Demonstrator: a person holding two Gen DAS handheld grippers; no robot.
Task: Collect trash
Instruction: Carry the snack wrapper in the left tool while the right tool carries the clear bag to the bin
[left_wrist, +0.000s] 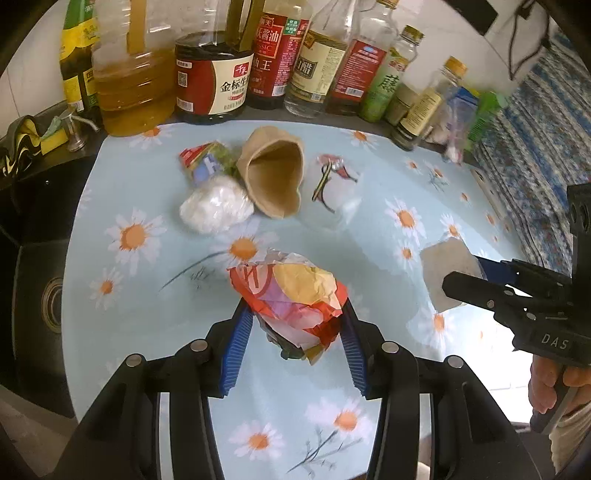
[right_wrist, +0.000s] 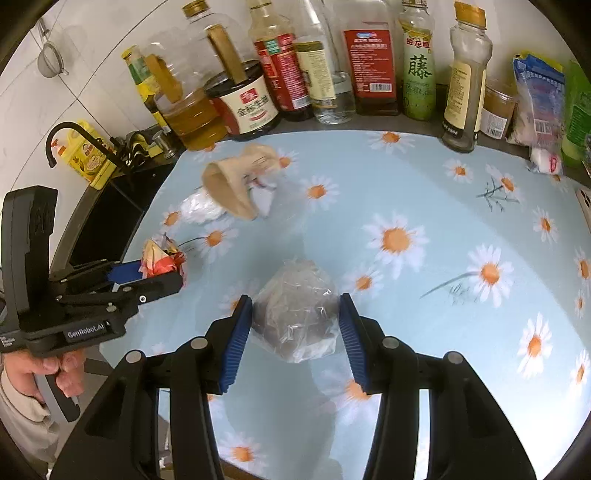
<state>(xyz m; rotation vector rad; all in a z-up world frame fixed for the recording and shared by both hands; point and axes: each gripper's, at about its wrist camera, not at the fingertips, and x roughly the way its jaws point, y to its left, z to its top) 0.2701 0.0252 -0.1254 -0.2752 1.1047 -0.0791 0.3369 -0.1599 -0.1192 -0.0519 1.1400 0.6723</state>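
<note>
The left claw (left_wrist: 295, 325) pinched a crumpled wrapper (left_wrist: 291, 295) at centre frame and the right claw (right_wrist: 295, 325) pinched a plastic-wrapped wad (right_wrist: 295, 314), both apparently lifted off the tablecloth (right_wrist: 424, 184) for disposal.

Both black grippers carry ribbed blue pads (left_wrist: 236, 347) and silver pivot screws (right_wrist: 199, 342); a pale sleeve (right_wrist: 18, 406) covers one wrist

Red-and-yellow wrapper (left_wrist: 291, 295), tan paper cup (left_wrist: 273, 173), seemingly dark clear-wrapped bundle (right_wrist: 295, 317), daisy-patterned pale-blue tablecloth (left_wrist: 147, 295).
</note>
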